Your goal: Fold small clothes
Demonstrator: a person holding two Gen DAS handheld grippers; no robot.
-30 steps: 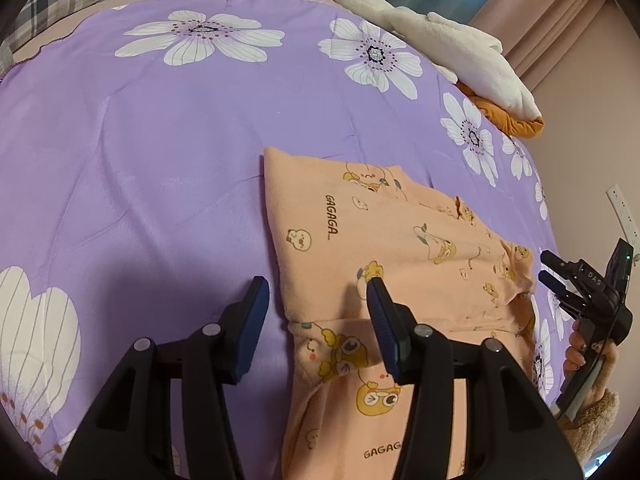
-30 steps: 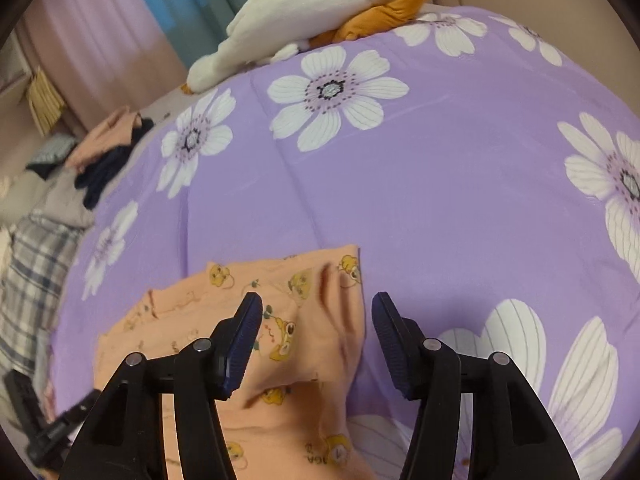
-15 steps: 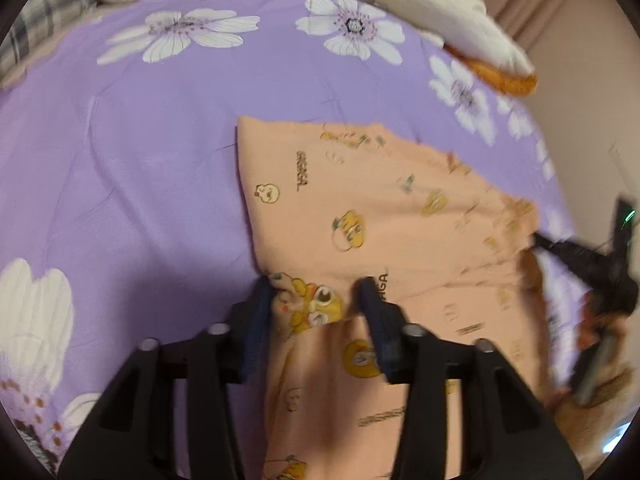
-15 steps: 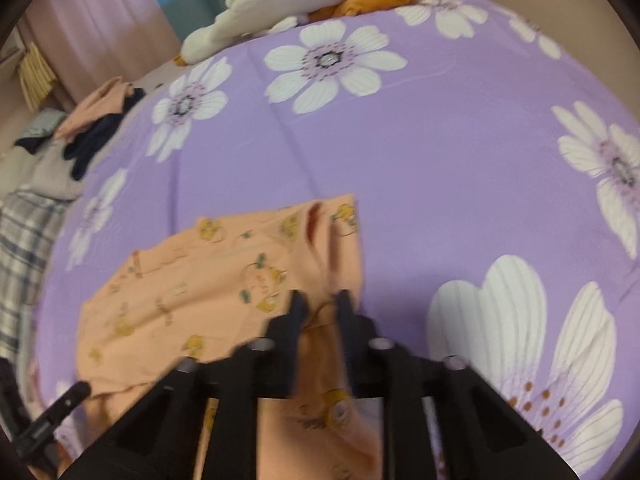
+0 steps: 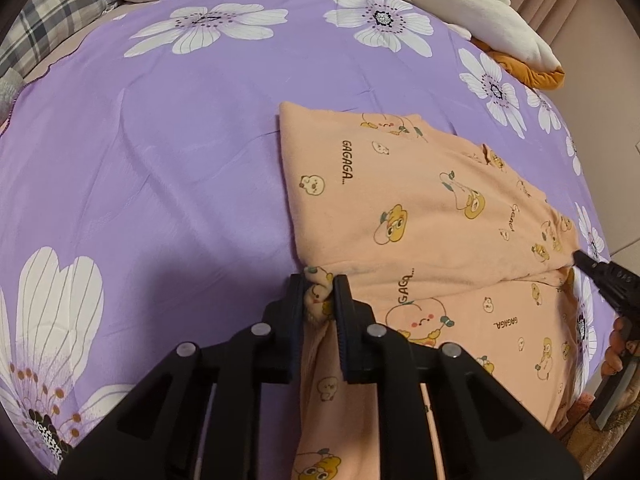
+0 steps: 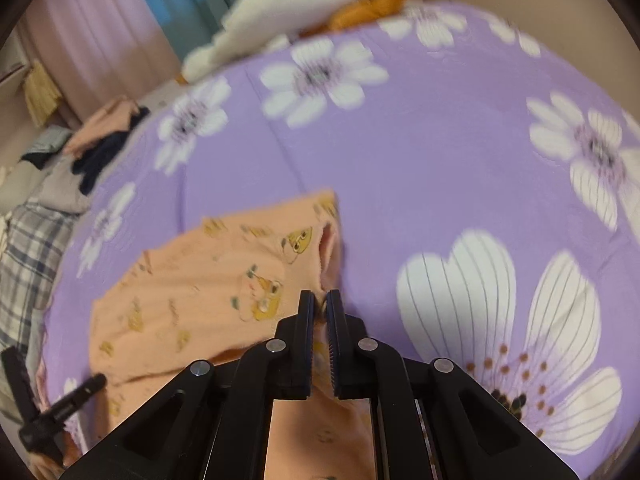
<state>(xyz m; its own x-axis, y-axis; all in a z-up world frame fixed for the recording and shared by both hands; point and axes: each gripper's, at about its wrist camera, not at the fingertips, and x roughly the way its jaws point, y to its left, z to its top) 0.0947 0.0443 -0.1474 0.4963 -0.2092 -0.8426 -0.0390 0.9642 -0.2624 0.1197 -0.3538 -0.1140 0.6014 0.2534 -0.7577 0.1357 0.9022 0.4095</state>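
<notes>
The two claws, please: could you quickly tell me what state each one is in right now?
Left claw: closing, its pads pinching a bunched edge of the peach garment.
Right claw: closed on another edge of the peach garment.

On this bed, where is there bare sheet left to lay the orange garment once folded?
The purple floral sheet is bare left of the orange garment, up to the plaid bedding, and beyond it toward the white plush. In the right wrist view, the sheet right of the garment is free too. It is crowded at the garment's near fold, which both claws pinch.
</notes>
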